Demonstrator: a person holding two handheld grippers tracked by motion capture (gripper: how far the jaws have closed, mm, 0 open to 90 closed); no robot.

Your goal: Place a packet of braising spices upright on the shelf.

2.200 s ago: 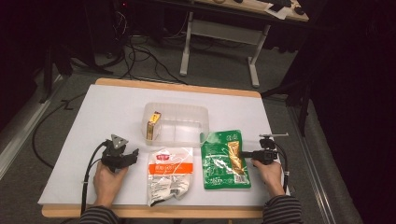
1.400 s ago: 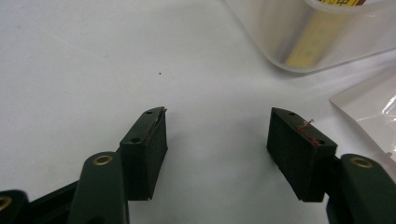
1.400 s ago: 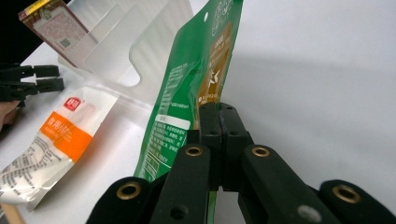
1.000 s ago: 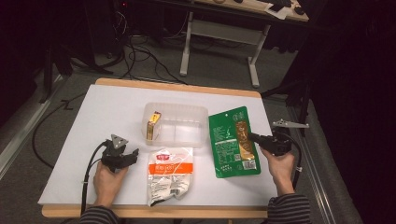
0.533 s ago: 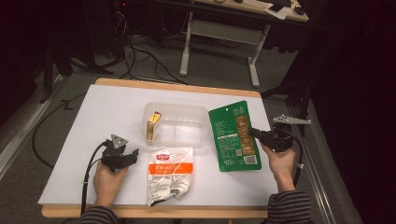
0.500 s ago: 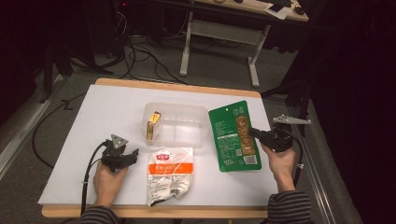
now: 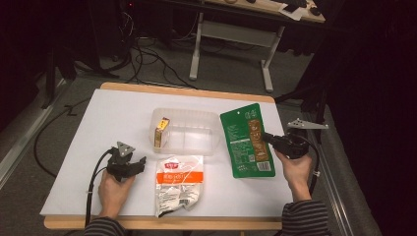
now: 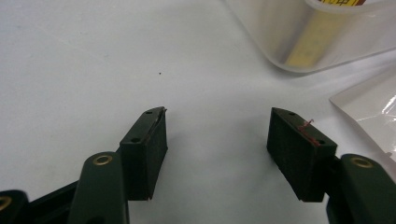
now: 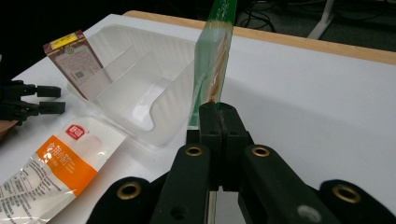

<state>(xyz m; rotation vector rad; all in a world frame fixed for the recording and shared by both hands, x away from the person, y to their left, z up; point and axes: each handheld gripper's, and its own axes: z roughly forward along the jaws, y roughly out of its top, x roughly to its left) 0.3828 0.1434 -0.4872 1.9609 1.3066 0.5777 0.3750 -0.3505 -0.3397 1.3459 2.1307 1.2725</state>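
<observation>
My right gripper [image 7: 268,136] [image 9: 218,109] is shut on the edge of a green snack pouch [image 7: 246,140] [image 9: 214,60], holding it lifted above the table just right of the clear plastic container [image 7: 186,132] [image 9: 135,88]. A small brown and yellow packet [image 7: 162,130] [image 9: 74,60] stands in the container's left end. An orange and white pouch [image 7: 178,184] [image 9: 51,163] lies flat in front of the container. My left gripper [image 7: 140,164] [image 8: 217,140] rests on the white table to the left of that pouch, open, with nothing between its jaws.
The white tabletop [image 7: 108,123] has a wooden rim [image 7: 187,91] at the back. Cables [image 7: 147,64] lie on the floor beyond it, and a second table's legs [image 7: 265,59] stand there too.
The right gripper has raised the green pouch off the table and carried it back and right, next to the container. The left gripper has stayed put.
</observation>
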